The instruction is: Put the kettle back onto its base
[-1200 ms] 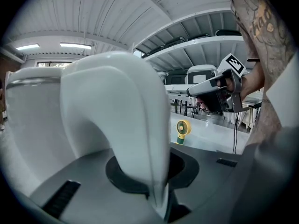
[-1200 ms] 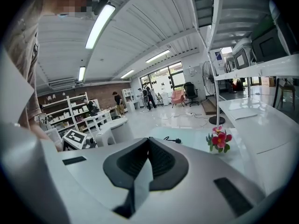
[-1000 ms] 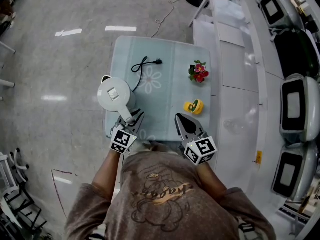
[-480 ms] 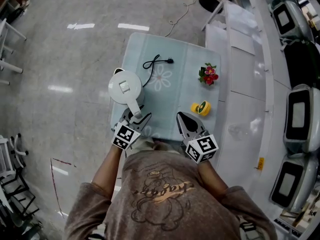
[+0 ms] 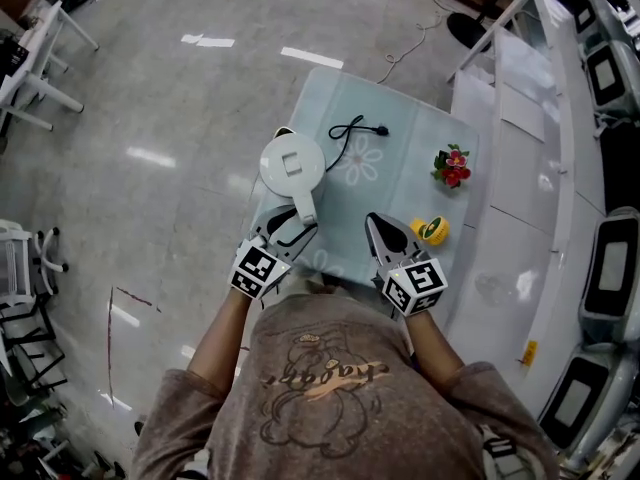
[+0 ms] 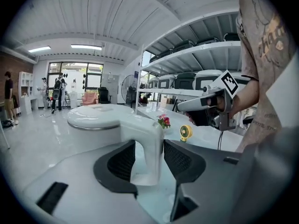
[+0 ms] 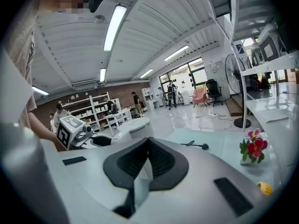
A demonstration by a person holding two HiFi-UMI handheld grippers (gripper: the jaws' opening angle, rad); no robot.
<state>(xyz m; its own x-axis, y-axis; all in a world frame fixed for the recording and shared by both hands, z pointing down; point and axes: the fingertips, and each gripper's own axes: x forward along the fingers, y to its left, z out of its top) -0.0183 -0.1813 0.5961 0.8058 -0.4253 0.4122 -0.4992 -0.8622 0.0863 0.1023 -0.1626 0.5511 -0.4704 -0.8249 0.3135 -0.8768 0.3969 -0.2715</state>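
The white kettle (image 5: 293,163) stands upright at the left edge of the pale blue table (image 5: 400,178), its handle (image 5: 305,206) pointing toward me. Whatever it stands on is hidden beneath it. My left gripper (image 5: 283,230) is at the handle and its jaws are opening. In the left gripper view the handle (image 6: 147,141) stands between the pads of the left gripper (image 6: 148,149) with a gap on each side. My right gripper (image 5: 378,228) hovers over the table's near edge, shut and empty; the right gripper view shows that gripper (image 7: 148,141) with its tips together.
A black power cord with plug (image 5: 355,128) lies behind the kettle. A pot of red flowers (image 5: 452,165) and a small yellow fan (image 5: 434,231) sit on the table's right side. White shelving (image 5: 520,168) runs along the right; bare floor lies left.
The left jaws, shut on the kettle handle a second ago, have spread off it. The kettle stays where it stood on the table. The right gripper has edged forward.
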